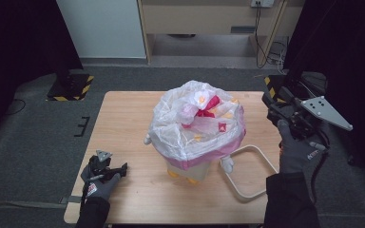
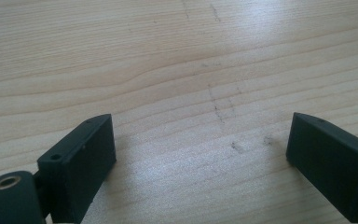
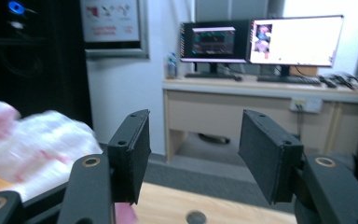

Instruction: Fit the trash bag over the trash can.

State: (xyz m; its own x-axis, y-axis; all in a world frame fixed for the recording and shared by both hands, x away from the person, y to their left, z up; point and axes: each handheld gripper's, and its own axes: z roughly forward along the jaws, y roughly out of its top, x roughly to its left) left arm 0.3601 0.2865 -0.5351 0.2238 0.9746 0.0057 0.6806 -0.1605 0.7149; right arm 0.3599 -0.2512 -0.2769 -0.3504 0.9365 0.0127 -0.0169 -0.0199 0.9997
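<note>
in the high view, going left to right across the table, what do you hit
left claw → small bin lined with a translucent plastic bag → cream loop handle lying flat on the table → right claw

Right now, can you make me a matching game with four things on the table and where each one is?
Things:
1. plastic bag
2. left hand-held gripper
3. right hand-held gripper
4. cream loop handle

Places:
A. lying flat on the table, right of the bin
B. held up above the table's right edge, jaws open
C. puffed up over the small bin in the middle
D. low over the table's near left corner, jaws open

Right pairs: 1-C, 2-D, 3-B, 4-A
</note>
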